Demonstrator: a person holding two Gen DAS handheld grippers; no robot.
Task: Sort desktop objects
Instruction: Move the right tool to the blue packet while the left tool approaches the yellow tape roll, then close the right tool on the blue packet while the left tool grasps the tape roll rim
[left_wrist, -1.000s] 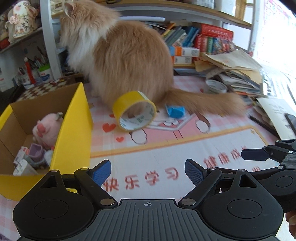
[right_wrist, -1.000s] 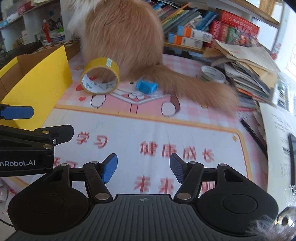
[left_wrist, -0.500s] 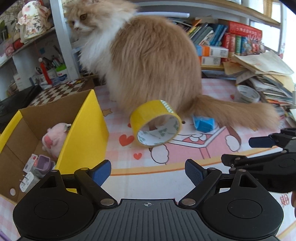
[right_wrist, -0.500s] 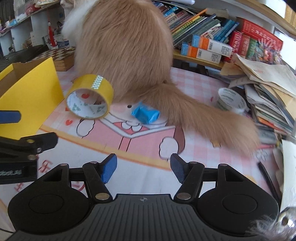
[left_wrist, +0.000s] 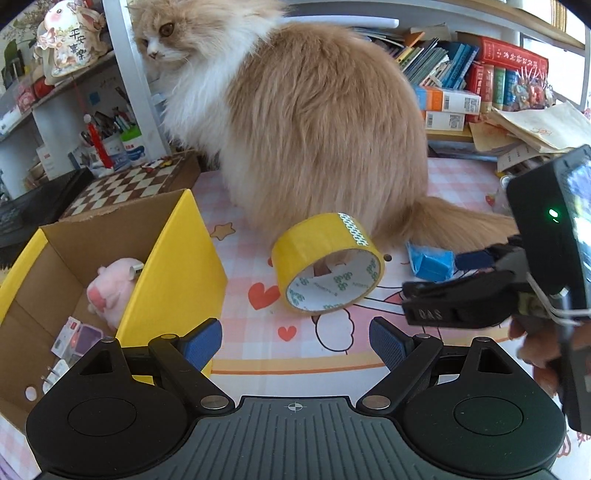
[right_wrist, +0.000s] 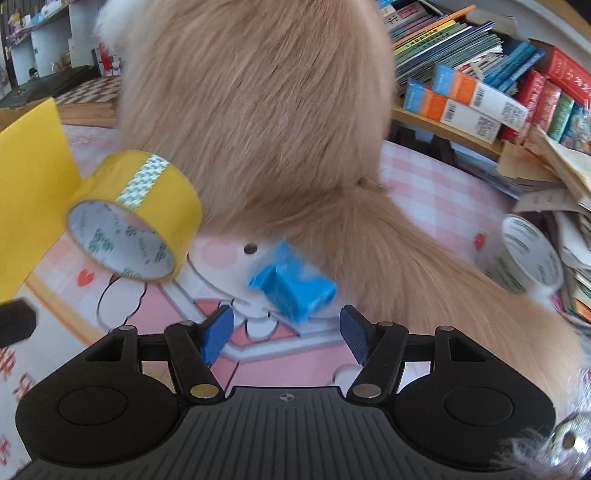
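Note:
A yellow tape roll (left_wrist: 327, 264) (right_wrist: 136, 214) stands on edge on the pink mat, leaning against a fluffy cat (left_wrist: 314, 122). A small blue packet (right_wrist: 293, 286) (left_wrist: 430, 260) lies by the cat's tail. My right gripper (right_wrist: 286, 332) is open and just short of the blue packet, nothing between its fingers. My left gripper (left_wrist: 295, 341) is open wide, a little in front of the tape roll. A yellow cardboard box (left_wrist: 177, 266) on the left holds a pink plush toy (left_wrist: 110, 286) and small items.
The cat (right_wrist: 251, 110) sits on the mat right behind both objects, tail (right_wrist: 461, 266) stretching right. A white tape roll (right_wrist: 532, 254) and a paper pile (left_wrist: 535, 129) lie at the right. Books (right_wrist: 461, 99) line the shelf behind. A chessboard (left_wrist: 129, 184) lies back left.
Both grippers moved forward toward the cat; the tape roll and blue packet appear much closer. The right gripper now reaches into the left view beside the packet. The cat turned its head.

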